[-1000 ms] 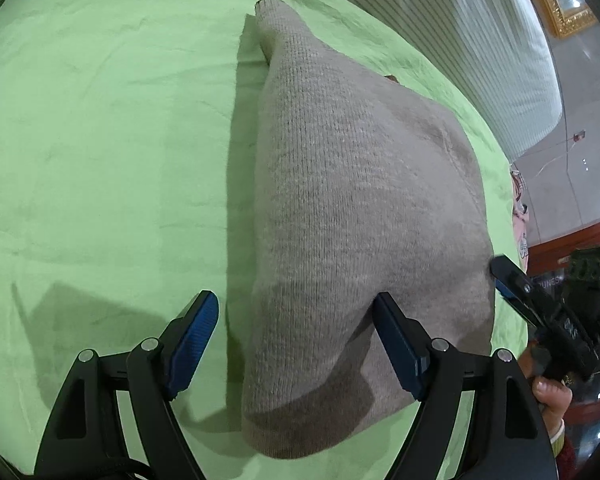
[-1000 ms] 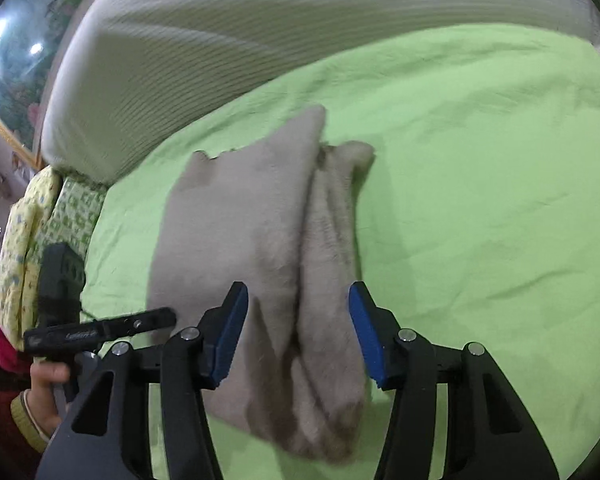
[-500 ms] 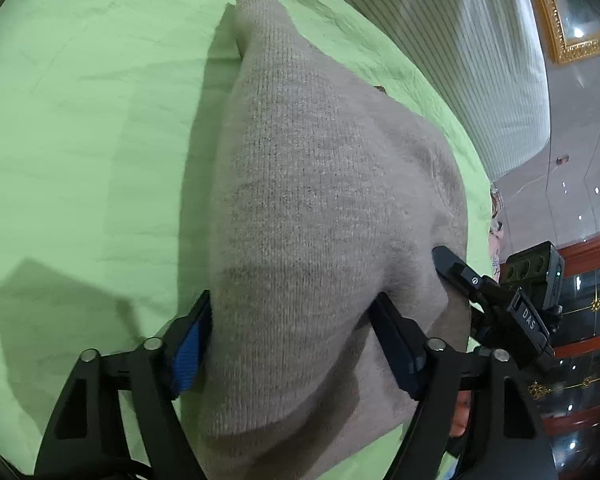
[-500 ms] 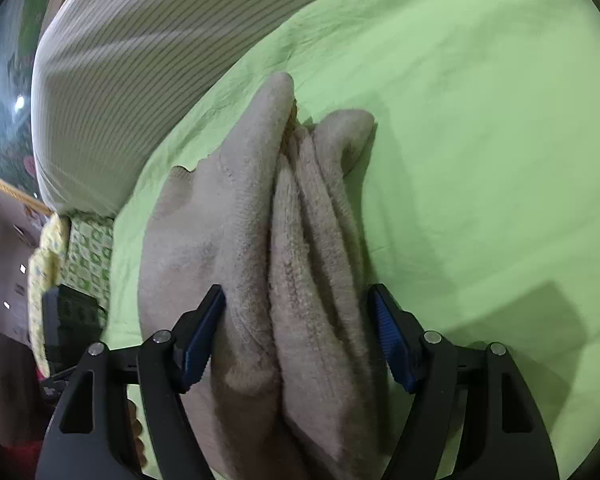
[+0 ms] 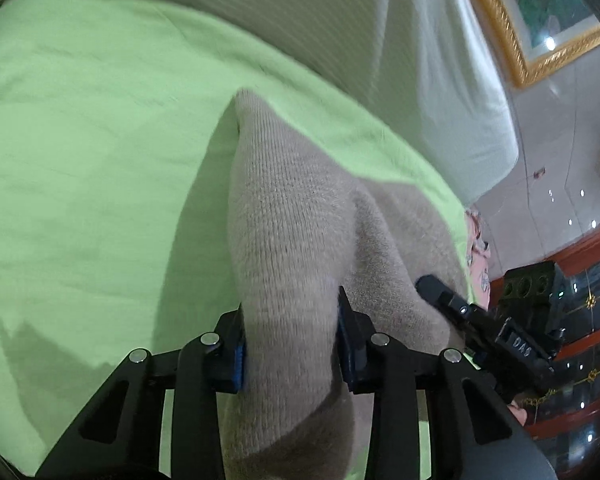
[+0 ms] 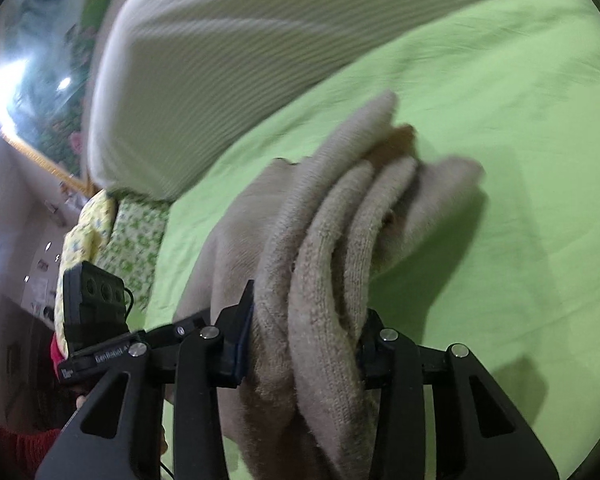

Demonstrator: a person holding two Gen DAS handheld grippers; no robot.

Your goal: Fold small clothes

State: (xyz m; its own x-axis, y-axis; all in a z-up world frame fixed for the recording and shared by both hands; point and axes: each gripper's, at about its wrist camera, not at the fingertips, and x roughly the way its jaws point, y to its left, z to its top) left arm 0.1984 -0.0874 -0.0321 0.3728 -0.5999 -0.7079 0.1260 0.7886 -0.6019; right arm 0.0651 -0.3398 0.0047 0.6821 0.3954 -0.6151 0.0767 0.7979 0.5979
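Observation:
A beige knitted sweater [image 5: 300, 216], folded into a long bundle, lies on the green bed sheet [image 5: 84, 152]. My left gripper [image 5: 292, 344] has its jaws closing on the near left edge of the sweater, and the blue pads press the knit from both sides. In the right wrist view the sweater [image 6: 340, 232] shows several stacked folds. My right gripper [image 6: 304, 344] is closing too, its pads squeezing the near ends of those folds. Both near corners are raised off the sheet. Each gripper shows at the edge of the other's view: right gripper [image 5: 492, 332], left gripper [image 6: 96, 320].
A white ribbed duvet [image 6: 228, 48] lies bunched along the far side of the bed. A yellow-green patterned pillow [image 6: 116, 232] sits at the bed's corner. A gold-framed picture [image 5: 532, 20] hangs on the wall. Bare green sheet spreads on both outer sides of the sweater.
Both grippers moved forward over the near end of the sweater, then closed on it. The held end has lifted off the sheet and both views now tilt up toward the duvet.

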